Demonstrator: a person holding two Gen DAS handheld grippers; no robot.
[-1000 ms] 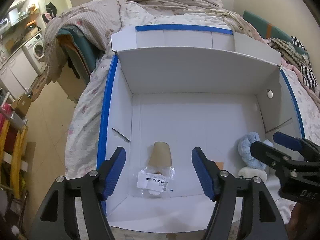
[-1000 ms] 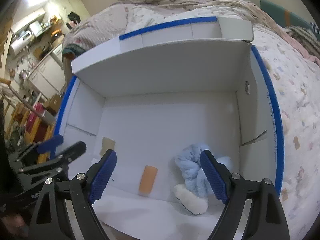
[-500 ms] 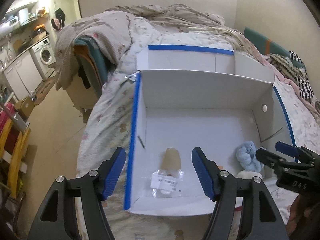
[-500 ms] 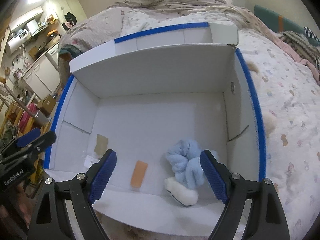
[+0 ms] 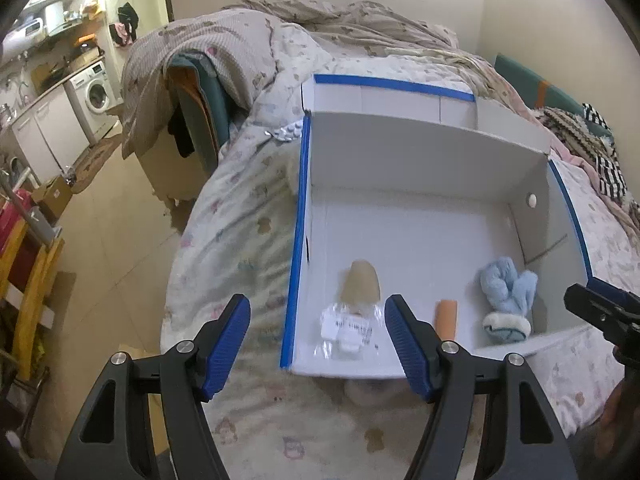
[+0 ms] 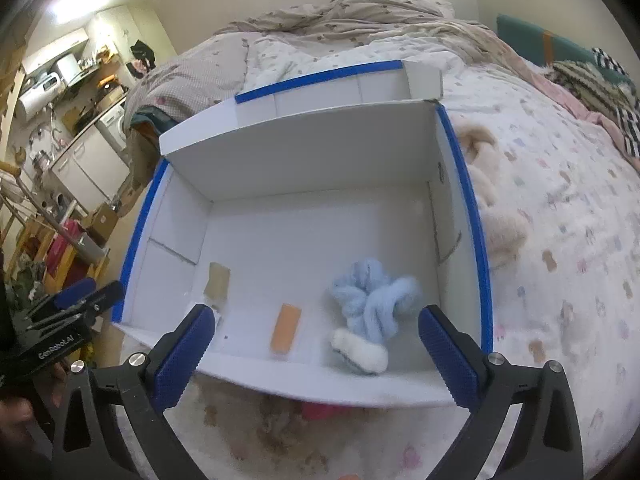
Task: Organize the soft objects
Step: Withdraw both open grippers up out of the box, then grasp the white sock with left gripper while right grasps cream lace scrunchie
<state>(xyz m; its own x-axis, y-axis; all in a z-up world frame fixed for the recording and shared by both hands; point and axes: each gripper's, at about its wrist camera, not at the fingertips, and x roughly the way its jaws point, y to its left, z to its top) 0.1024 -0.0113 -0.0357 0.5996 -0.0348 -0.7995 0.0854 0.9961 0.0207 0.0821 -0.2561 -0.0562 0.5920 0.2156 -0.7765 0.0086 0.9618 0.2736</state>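
Inside the white box [image 6: 304, 236] on the bed [image 6: 560, 240], a blue soft toy [image 6: 370, 304] lies near the right wall. Left gripper [image 5: 318, 338] and right gripper [image 6: 316, 354] hover at the near edge, fingers spread, holding nothing.

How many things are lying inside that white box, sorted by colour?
Light blue: 1, the plush toy
Orange: 1, the small flat block
Tan: 1, the flat piece
Clear: 1, the labelled plastic bag
Total: 4 in the white box
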